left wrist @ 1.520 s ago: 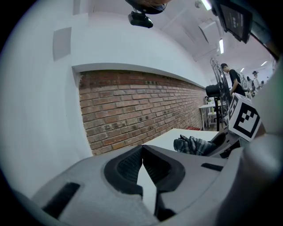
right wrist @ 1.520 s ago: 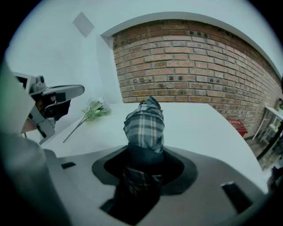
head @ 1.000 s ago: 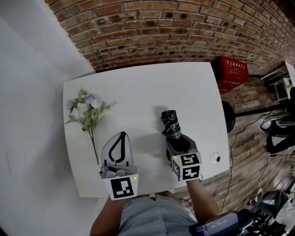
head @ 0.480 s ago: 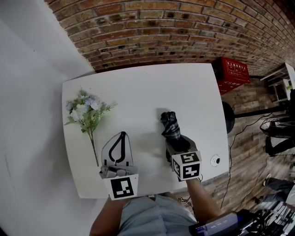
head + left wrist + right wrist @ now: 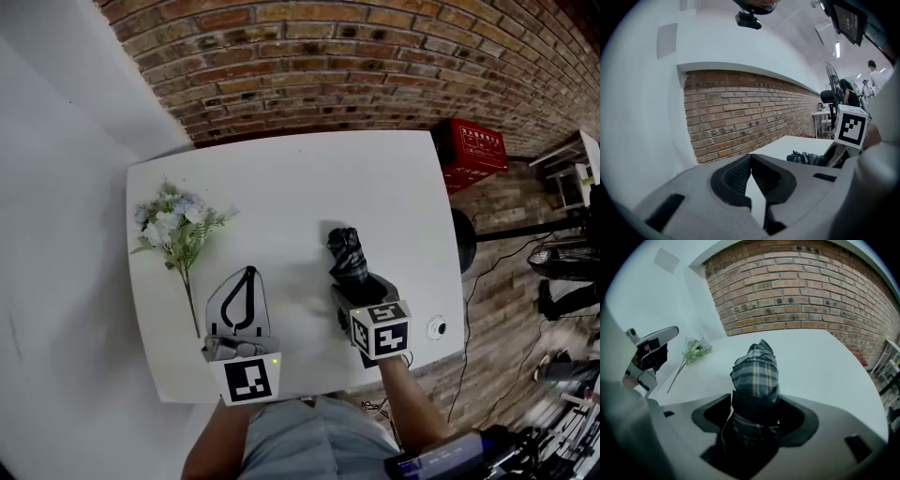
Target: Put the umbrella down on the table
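Your right claw [image 5: 362, 289]: jaws just opening, slack around the plaid umbrella [image 5: 347, 253] on the counter [image 5: 281, 178]. Your left claw [image 5: 751, 157]: closed, empty.

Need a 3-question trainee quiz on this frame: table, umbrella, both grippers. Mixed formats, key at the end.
1. Short answer: what lies on the white table at the head view's left, apart from both grippers?
2. True or false: the left gripper has its jaws apart.
3. Multiple choice: the folded plaid umbrella is A) held in the air, clear of the table; B) resting on the table between the right gripper's jaws; C) between the left gripper's jaws.

Key
1. The flower bouquet.
2. False: they are together, with nothing between them.
3. B. Those jaws have just been opening, with the umbrella between them.
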### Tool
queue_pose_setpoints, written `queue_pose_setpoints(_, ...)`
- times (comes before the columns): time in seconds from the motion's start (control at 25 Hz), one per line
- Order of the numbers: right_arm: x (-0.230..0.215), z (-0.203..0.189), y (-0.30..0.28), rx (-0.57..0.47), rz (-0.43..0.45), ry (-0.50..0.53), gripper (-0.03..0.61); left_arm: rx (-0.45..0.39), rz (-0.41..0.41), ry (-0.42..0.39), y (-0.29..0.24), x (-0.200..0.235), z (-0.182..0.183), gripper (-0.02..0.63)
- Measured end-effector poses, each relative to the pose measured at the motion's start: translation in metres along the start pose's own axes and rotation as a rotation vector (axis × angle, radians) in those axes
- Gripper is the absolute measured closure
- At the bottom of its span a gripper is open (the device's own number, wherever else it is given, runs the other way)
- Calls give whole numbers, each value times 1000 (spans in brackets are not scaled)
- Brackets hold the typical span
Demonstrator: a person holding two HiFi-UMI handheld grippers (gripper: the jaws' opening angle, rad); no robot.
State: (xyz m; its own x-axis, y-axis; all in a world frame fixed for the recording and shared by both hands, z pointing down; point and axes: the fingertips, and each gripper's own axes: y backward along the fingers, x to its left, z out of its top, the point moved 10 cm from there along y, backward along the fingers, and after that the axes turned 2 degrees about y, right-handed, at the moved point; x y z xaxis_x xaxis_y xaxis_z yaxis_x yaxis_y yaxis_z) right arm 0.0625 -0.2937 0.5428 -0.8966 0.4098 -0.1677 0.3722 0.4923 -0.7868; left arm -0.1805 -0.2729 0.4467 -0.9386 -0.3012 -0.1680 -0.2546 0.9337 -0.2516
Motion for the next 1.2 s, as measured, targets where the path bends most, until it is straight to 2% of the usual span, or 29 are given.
queue_pose_setpoints(0.12, 1, 2, 2, -3, 15, 9, 239, -3, 6, -6, 5, -1, 5, 604)
queue_pose_setpoints(0.32, 6, 8, 16, -56, 12, 47, 222, -33, 28, -11, 20, -4, 15, 606)
queue_pose_setpoints(0.52, 10, 18, 49, -164, 0, 92, 227, -70, 44, -24, 44, -16, 33, 606)
queue_pose_setpoints(0.64, 17, 27, 81, -265, 13, 116, 244, -109, 54, 0, 63, -26, 51, 605)
queue_pose_setpoints(0.8, 28, 43, 135, -431, 12, 166, 304, -162, 59, 48, 90, -40, 83, 606)
queue_pose_setpoints(0.92, 40, 53, 179, -577, 4, 195, 404, -201, 83, 17, 111, -47, 107, 606)
queue_pose_setpoints(1.0, 48, 56, 204, -666, -7, 223, 502, -232, 108, -8, 123, -50, 122, 606)
queue_pose_setpoints(1.08, 54, 58, 226, -735, -28, 259, 556, -261, 129, -24, 134, -53, 135, 606)
queue_pose_setpoints(1.2, 60, 58, 248, -796, -40, 291, 572, -283, 147, -39, 147, -58, 151, 605)
